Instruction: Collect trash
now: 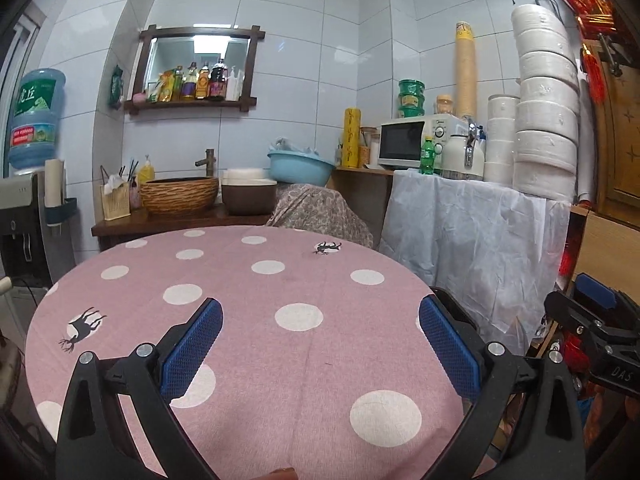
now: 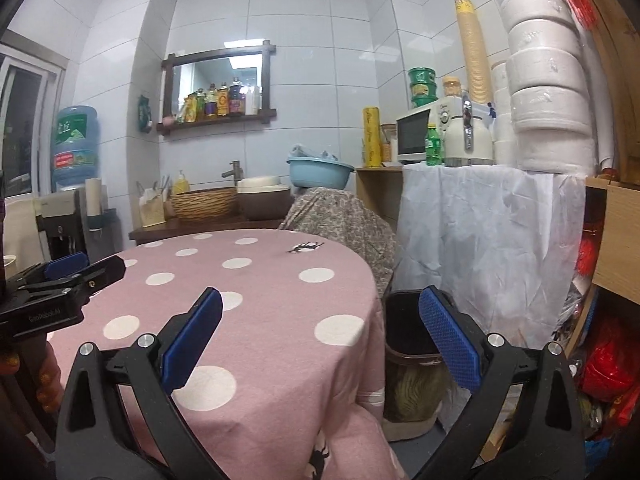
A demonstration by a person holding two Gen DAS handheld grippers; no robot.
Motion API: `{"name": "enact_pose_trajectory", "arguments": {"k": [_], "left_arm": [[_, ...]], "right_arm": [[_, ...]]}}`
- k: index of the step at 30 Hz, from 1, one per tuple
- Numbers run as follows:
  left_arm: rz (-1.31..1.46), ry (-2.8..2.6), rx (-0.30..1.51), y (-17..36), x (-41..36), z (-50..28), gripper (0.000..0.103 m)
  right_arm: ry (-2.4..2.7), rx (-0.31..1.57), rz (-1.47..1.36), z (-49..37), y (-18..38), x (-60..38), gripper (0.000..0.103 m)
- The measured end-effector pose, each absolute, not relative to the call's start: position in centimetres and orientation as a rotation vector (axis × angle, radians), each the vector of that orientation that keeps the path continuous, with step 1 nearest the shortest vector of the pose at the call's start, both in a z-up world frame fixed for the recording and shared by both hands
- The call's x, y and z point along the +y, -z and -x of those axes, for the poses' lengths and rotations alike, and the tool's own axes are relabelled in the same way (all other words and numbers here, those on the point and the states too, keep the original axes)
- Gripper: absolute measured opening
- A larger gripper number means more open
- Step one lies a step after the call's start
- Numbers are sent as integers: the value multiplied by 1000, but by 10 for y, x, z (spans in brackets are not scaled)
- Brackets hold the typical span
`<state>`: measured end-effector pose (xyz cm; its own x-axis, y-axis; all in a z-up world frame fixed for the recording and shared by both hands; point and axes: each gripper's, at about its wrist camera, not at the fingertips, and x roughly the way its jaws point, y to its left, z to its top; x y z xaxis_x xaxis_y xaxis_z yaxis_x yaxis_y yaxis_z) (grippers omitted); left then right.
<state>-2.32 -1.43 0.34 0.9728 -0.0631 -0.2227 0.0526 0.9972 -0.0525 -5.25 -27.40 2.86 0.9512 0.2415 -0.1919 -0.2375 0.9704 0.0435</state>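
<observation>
I hold both black blue-padded grippers, left (image 1: 320,344) and right (image 2: 320,340), wide open and empty above the round pink polka-dot tablecloth (image 1: 256,320), dark bin (image 2: 404,328) beside it.

2 grippers: left gripper (image 1: 320,344), right gripper (image 2: 320,340) | 1 round table (image 1: 240,280) under both | 1 trash bin (image 2: 404,320) beside right fingers | ahead: 1 microwave (image 1: 416,140), 1 blue basin (image 1: 300,166), 1 green bottle (image 1: 428,156), 1 water jug (image 1: 34,120)

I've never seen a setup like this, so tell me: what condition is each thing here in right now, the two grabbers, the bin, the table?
left gripper: open, holding nothing, over the table.
right gripper: open, holding nothing, at the table's edge.
trash bin: upright on the floor beside the table, no lid.
round table: covered by a pink dotted cloth, no trash visible on it.
</observation>
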Motion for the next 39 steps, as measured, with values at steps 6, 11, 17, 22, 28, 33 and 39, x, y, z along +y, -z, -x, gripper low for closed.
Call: {"name": "enact_pose_trajectory", "arguments": {"k": [6,11,17,22,28,33,39], "left_arm": [[19,76,203,-5,-10,31,98],[35,79,197,-6,-6,31,98],[43,69,182,-6,-3,34,98],[45,72,187,-6,-1,34,98],[44,65,185,-5,-3,35,98],[44,65,183,-6,-3,36,98],[39,61,179,-8,-7,36,98]], "right_arm": [[-294,197,-21,55,-28,-274,97],[-306,200,-28,55,-28,-275,97],[-309,196,-22,55,-28,-275,97],[-307,195,-23,55,-28,-275,97],[-306,197,-26,55,-28,-276,97],[-307,197,-25,55,-28,-276,97],[-305,198,-26,55,-28,-275,97]]}}
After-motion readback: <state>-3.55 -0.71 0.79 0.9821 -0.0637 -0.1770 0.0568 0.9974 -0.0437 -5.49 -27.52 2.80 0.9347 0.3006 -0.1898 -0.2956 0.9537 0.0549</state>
